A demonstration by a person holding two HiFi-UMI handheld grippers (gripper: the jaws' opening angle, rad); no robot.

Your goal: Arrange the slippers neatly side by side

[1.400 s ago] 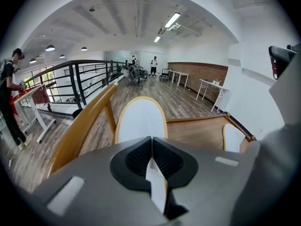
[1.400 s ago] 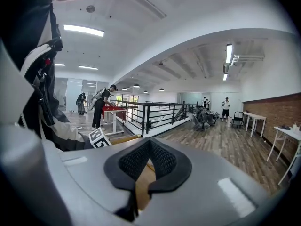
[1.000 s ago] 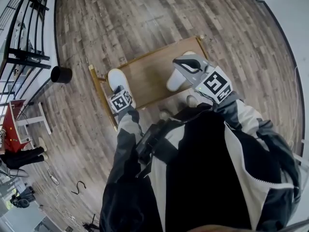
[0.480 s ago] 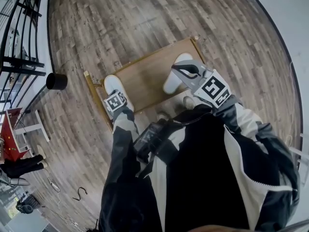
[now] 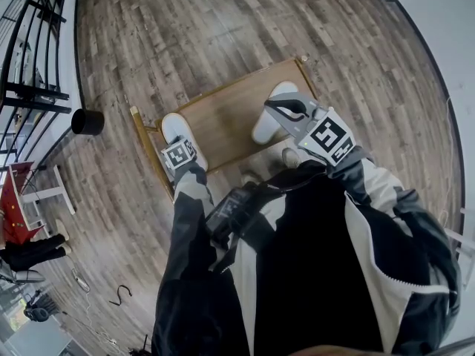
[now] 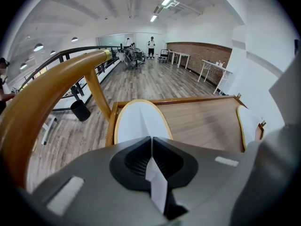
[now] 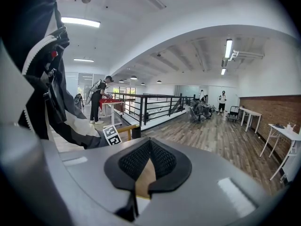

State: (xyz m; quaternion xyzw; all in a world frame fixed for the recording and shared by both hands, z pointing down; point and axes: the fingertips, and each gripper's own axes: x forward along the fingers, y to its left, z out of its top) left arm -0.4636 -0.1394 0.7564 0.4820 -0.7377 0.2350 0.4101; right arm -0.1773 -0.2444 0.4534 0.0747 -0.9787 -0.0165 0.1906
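Currently, a low wooden table with a raised rim is seen from above, with two white slippers lying well apart on it. The left slipper lies at the table's left end. The right slipper lies near the right end, angled toward the far corner.

The left hand-held gripper is pointed steeply down at the near end of the left slipper. Its jaws are almost together with a thin white fold between them, judged to be the slipper's near edge, pinched. The right hand-held gripper is held above the right slipper. Its jaws are pressed together with nothing gripped, and only tan wood is glimpsed through the slit.

The step in hand is judged to be the drawing of the left slipper across the bare wood toward its mate. For this to be done well, a firm pinch is needed on the thin edge. The slipper should be slid or carried low rather than swung, with its toe turned to match the other's direction. It should be set down just beside the right slipper, heels level and not overlapping, with the rim avoided.
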